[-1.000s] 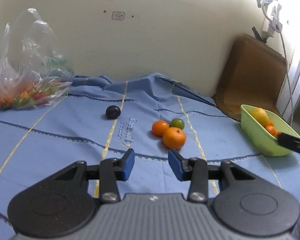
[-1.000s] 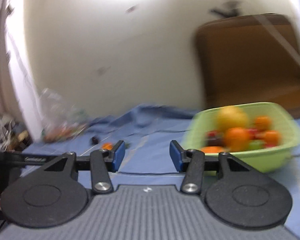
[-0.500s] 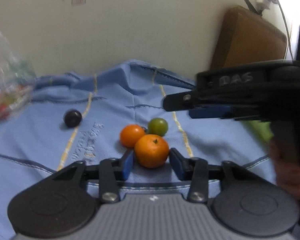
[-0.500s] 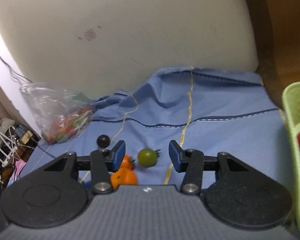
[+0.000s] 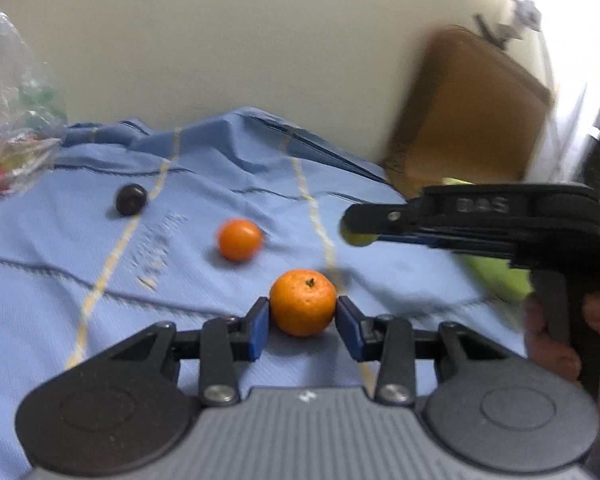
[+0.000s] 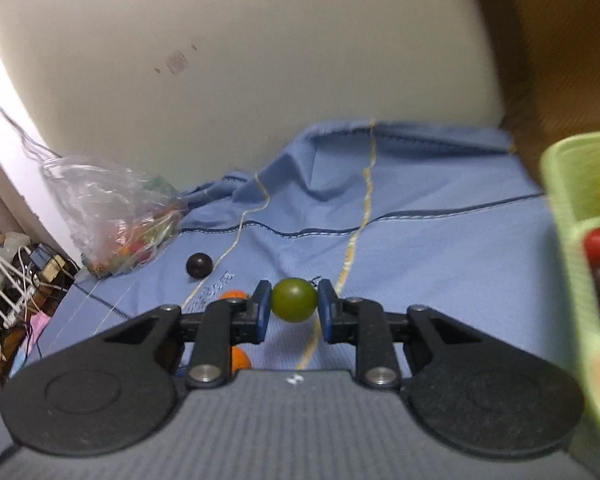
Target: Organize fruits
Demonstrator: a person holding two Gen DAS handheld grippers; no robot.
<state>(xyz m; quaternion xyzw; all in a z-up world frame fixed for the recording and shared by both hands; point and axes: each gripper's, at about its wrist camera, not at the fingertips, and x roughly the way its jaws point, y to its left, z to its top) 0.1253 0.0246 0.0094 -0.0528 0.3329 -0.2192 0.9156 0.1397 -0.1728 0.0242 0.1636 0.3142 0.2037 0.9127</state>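
Note:
My left gripper [image 5: 302,320] is shut on a large orange [image 5: 302,302] just above the blue cloth [image 5: 200,288]. My right gripper [image 6: 293,306] is shut on a small green tomato [image 6: 293,299]; it also shows in the left wrist view [image 5: 356,236], lifted off the cloth at the right. A smaller orange [image 5: 239,239] and a dark plum [image 5: 131,199] lie on the cloth; the plum also shows in the right wrist view [image 6: 199,265]. A green basket [image 6: 572,280] with several fruits stands at the right.
A clear plastic bag of fruit [image 6: 116,220] lies at the cloth's far left, also in the left wrist view [image 5: 12,152]. A brown board [image 5: 468,120] leans on the wall at the back right. Clutter and wires [image 6: 16,280] sit beyond the left edge.
My left gripper moved forward and closed on the large orange. My right gripper swung left from the basket, closed on the green tomato and lifted it to the right.

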